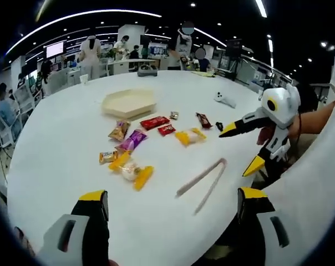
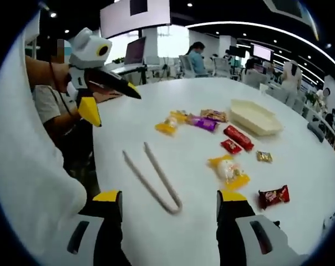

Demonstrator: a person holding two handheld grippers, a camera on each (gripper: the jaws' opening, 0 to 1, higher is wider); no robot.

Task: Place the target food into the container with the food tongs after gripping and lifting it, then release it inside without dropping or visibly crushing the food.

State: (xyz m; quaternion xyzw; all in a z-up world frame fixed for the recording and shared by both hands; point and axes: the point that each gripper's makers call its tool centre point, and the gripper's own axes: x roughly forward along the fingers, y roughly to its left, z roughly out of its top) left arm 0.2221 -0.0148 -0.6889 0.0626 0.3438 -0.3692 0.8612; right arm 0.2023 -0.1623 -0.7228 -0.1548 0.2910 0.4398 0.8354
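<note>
1. One white table (image 1: 56, 166) carries everything; people stand and sit in the office far behind it.
2. One pair of pale food tongs (image 1: 203, 183) lies flat on the table, arms spread, on the near right in the left gripper view. In the right gripper view the tongs (image 2: 153, 180) lie just ahead of that view's own jaws, joined end nearest.
3. One shallow cream container (image 1: 128, 103) sits at the far side, apart from the snacks; in the right gripper view it is at the far right (image 2: 255, 117).
4. About ten wrapped snacks lie scattered between container and tongs: two red packets (image 1: 155, 122), one purple packet (image 1: 135, 138), several yellow and orange sweets (image 1: 143, 177), one dark red bar (image 1: 203, 119). The exact count is hard to tell where wrappers overlap.
5. The left hand-held gripper (image 1: 173, 205) hovers over the near table edge, jaws wide apart, holding nothing.
6. The right hand-held gripper (image 2: 168, 204) is likewise spread wide and empty, jaws either side of the tongs' joined end, above the table.
7. Each hand-held gripper appears in the other's view, held in the air.
</note>
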